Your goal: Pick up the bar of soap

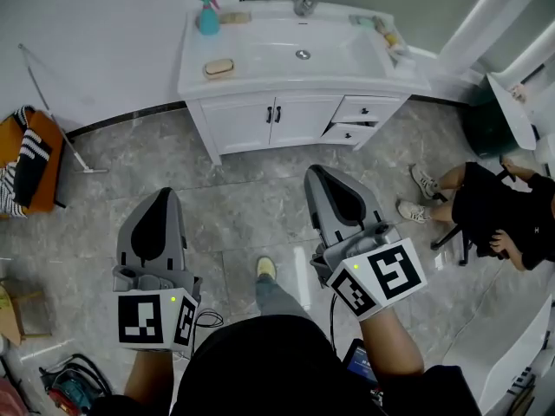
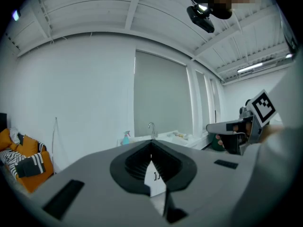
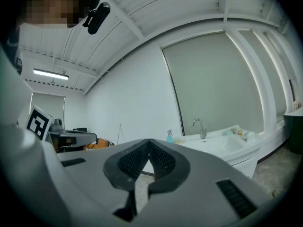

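The bar of soap (image 1: pixel 218 67) is tan and lies on the left part of the white vanity counter (image 1: pixel 260 81), left of the basin. Both grippers hang over the grey tiled floor, well short of the vanity and pointing toward it. My left gripper (image 1: pixel 163 194) has its jaws together with nothing between them, as the left gripper view (image 2: pixel 151 144) also shows. My right gripper (image 1: pixel 315 174) is shut and empty too, its tips meeting in the right gripper view (image 3: pixel 149 142). The soap cannot be made out in either gripper view.
A teal spray bottle (image 1: pixel 208 16) and a faucet (image 1: pixel 303 0) stand at the back of the counter, with small items (image 1: pixel 387 33) at its right. A person (image 1: pixel 499 215) sits at right. An orange seat with striped cloth (image 1: pixel 30 159) and a leaning pole (image 1: pixel 54 104) are at left.
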### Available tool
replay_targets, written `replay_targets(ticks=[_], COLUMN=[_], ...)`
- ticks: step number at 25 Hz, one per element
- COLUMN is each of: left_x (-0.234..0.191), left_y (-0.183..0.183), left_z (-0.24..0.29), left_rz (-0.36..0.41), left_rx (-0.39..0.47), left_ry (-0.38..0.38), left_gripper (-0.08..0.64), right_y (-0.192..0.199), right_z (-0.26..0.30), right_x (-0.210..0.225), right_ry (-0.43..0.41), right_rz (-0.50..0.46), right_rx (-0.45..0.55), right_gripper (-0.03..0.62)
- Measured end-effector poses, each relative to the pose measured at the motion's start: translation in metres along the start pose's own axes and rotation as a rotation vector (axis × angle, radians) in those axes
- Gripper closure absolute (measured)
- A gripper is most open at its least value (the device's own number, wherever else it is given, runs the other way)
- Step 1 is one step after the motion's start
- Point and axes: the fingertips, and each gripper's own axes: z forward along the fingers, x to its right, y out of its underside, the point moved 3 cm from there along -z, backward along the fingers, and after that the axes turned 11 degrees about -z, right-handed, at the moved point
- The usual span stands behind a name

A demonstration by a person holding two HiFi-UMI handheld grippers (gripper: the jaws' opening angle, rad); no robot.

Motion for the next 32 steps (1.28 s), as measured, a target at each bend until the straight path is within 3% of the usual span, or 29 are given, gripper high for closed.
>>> replay_targets(ticks=[14,23,32], left_x=[-0.005,-0.035,-0.073], left_y=[-0.02,-0.021,-0.028], left_z=[0.104,0.143,0.213], left_rz=[0.015,-0.002,-0.011], left_rx=[0.017,0.02,0.011], left_ry=[-0.021,0.002,0.064], left_gripper=[0.552,0.552,0.552], right_y=[0.011,0.007,0.0], right_z=[0.082,0.131,0.203], right_x=[0.072,0.075,0.101], right_ry=[-0.004,-0.028,0.021], right_rz=[0.078,0.014,0.005], right_rx=[-0.004,-0.01,-0.025], right_gripper=[0.586,0.586,0.586])
